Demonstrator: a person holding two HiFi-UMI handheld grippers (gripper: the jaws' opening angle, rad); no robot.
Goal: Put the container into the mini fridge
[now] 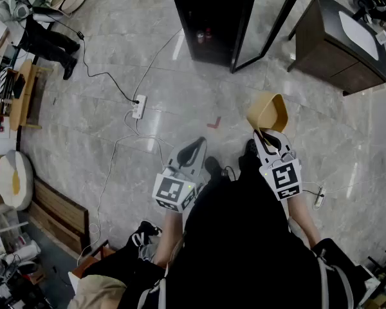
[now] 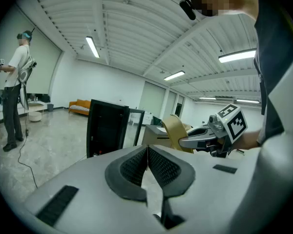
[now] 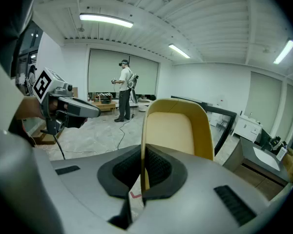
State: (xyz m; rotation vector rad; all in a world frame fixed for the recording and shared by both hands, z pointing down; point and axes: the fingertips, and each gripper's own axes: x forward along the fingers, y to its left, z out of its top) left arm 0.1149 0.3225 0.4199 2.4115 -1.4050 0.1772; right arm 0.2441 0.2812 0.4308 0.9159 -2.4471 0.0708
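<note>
The container (image 1: 268, 111) is a tan plastic tub. My right gripper (image 1: 265, 134) is shut on its rim and holds it above the floor. In the right gripper view the tub's wall (image 3: 173, 130) stands upright, pinched between the pads (image 3: 158, 168). The black mini fridge (image 1: 206, 18) stands ahead with its glass door (image 1: 265, 19) swung open. My left gripper (image 1: 194, 145) is shut with nothing in it, level with the right one and to its left. In the left gripper view the fridge (image 2: 106, 128) is ahead, with the tub (image 2: 177, 130) to its right.
A dark cabinet with a white top (image 1: 342, 38) stands right of the fridge. A white power strip (image 1: 139, 106) and cables lie on the tiled floor to the left, and a red mark (image 1: 213, 122) lies ahead of me. Another person (image 1: 42, 34) stands far left.
</note>
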